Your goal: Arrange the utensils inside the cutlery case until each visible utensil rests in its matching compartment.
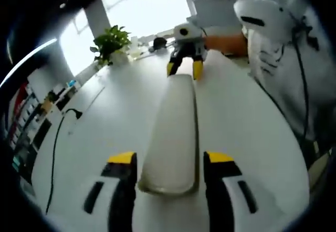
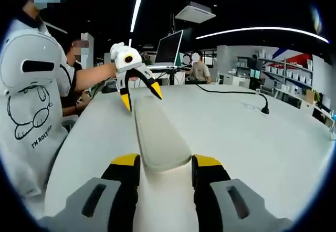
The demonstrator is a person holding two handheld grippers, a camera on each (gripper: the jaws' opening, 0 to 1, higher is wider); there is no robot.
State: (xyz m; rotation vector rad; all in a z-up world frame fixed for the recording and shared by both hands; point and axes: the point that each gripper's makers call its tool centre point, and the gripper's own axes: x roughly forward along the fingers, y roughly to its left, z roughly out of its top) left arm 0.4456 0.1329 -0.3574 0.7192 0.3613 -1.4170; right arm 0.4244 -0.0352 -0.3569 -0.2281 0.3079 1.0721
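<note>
A long cream cutlery case (image 1: 176, 132) lies shut on the white table (image 1: 105, 137), running straight away from me in both views. My left gripper (image 1: 170, 161) has its yellow-tipped jaws pressed against the two sides of the case's near end. My right gripper (image 1: 183, 69) holds the opposite end the same way, a person's hand behind it. In the right gripper view, my right gripper (image 2: 167, 162) clamps the near end of the case (image 2: 157, 132), and the left gripper (image 2: 140, 96) straddles the far end. The lid hides whatever is in the case.
A potted plant (image 1: 111, 43) stands at the table's far left edge, and a black cable (image 1: 55, 153) trails along the left side. A person in a white shirt (image 2: 29, 106) stands close by. A laptop (image 2: 169, 51) and a cable with plug (image 2: 262, 106) sit further off.
</note>
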